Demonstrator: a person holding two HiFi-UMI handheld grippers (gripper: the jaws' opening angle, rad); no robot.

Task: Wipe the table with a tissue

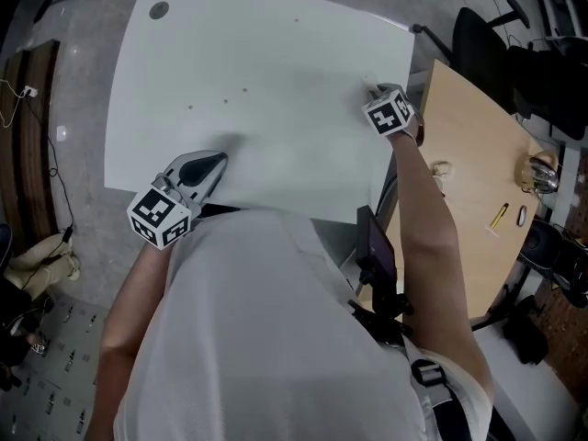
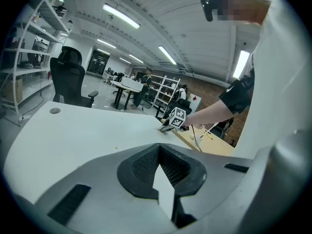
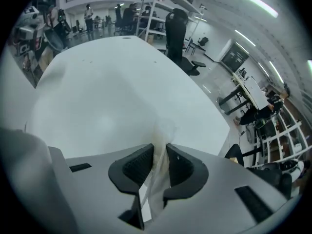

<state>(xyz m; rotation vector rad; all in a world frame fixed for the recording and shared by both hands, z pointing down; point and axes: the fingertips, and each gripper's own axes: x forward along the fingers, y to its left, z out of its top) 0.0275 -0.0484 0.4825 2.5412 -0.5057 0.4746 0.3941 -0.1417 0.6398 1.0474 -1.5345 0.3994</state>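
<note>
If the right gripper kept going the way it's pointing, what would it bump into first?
Probably the white table. The right gripper points steeply down at it, and the tissue pinched in its jaws would touch first.

Tissue largely out of sight between fingers

The floor is grey and smooth. A wooden desk stands on it, with a black office chair just beside its far end. Beyond the desk are white shelf racks and a brick wall. Above it, long light strips run along the white ceiling.
</note>
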